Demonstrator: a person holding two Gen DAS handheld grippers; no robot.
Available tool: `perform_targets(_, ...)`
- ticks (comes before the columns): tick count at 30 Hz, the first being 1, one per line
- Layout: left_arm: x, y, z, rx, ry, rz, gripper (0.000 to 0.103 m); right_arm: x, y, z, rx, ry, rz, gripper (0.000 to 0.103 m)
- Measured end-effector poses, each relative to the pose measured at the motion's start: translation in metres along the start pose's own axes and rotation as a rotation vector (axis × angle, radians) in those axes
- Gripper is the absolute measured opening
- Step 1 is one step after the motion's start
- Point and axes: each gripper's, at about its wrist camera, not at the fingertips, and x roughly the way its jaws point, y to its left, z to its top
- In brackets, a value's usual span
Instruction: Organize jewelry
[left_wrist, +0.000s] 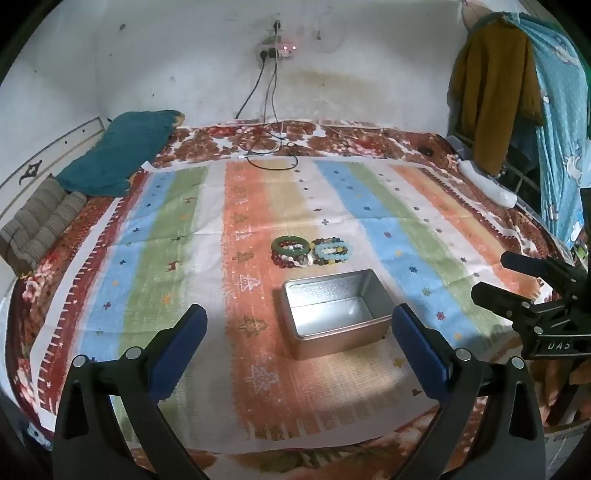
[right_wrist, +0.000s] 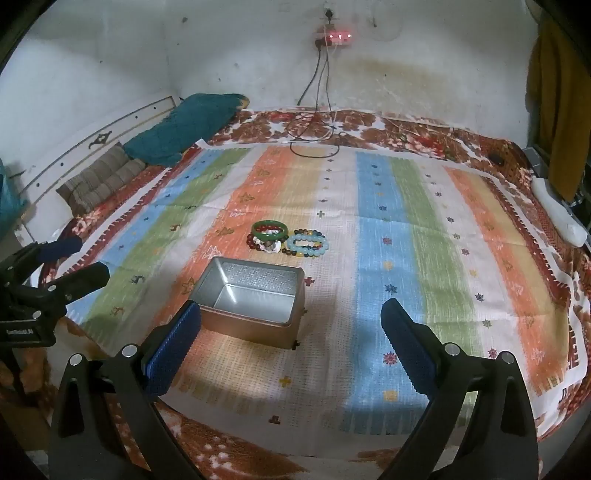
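since nothing is packed yet, we are holding the left gripper (left_wrist: 299, 350) and right gripper (right_wrist: 291, 343) spread apart, empty, framing the tin (left_wrist: 334, 314) below the bracelets (left_wrist: 312, 251) at mid-frame.

I held my left gripper (left_wrist: 299, 319) low and level, its blue-padded fingers (left_wrist: 177, 350) spread wide with nothing between them. My right gripper (right_wrist: 290, 314) sat beside it in the same forward pose, jaws equally wide and gripping nothing, both well apart.
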Motion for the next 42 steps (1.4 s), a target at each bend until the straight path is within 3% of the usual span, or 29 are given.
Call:
perform_targets(8,-0.001,-0.009,-0.001,0.028,0.005,0.023,0.097,-0.001,0.001,0.001,-0.002,0.000,-0.004,0.099)
perform_targets(15,-0.005,-0.003,0.003,0.017,0.017,-0.004,0.097,-0.002,0.003,0.000,-0.006,-0.004,-0.005,0.099)
perform_targets(42,0.002,0.004,-0.001,-0.034,0.029,0.031,0.097,-0.001,0.003,0.003,-0.007,-0.001,-0.021,0.099)
